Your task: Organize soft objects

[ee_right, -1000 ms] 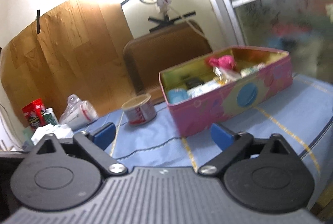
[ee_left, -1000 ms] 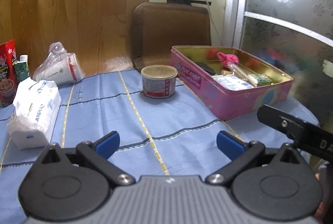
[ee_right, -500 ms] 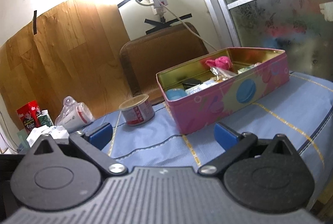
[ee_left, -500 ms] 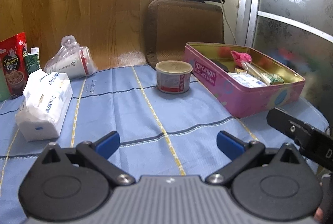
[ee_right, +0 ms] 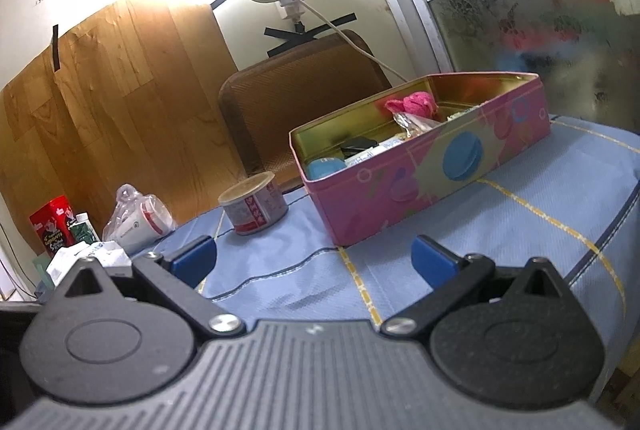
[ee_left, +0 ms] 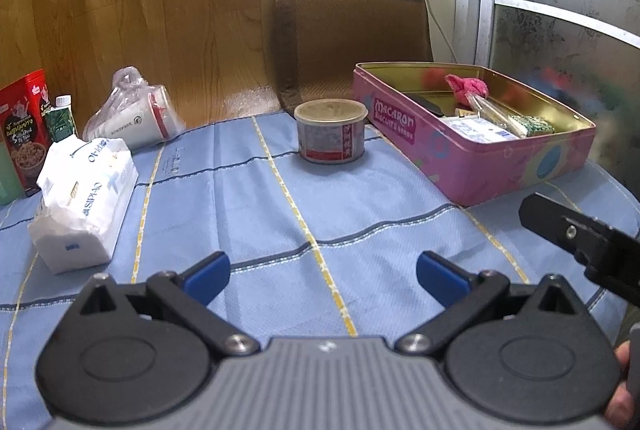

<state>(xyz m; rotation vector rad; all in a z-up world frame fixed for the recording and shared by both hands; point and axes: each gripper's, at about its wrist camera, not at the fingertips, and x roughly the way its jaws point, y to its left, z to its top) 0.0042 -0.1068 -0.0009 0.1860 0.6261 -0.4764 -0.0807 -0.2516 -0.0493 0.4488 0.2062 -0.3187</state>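
We hold the left gripper [ee_left: 323, 277] and the right gripper [ee_right: 313, 261] wide open and empty above the worktop [ee_left: 248, 214], near the pink biscuit tin [ee_left: 480, 166].

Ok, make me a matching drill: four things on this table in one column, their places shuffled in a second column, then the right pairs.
Things:
1. tissue pack
2. round can
3. pink cloth
4. bagged cups

Places:
A. inside the pink tin
B. far left, against the wooden wall
C. mid-table, just left of the tin
D. left side, nearest the left tongs

Pairs: 1-D, 2-C, 3-A, 4-B
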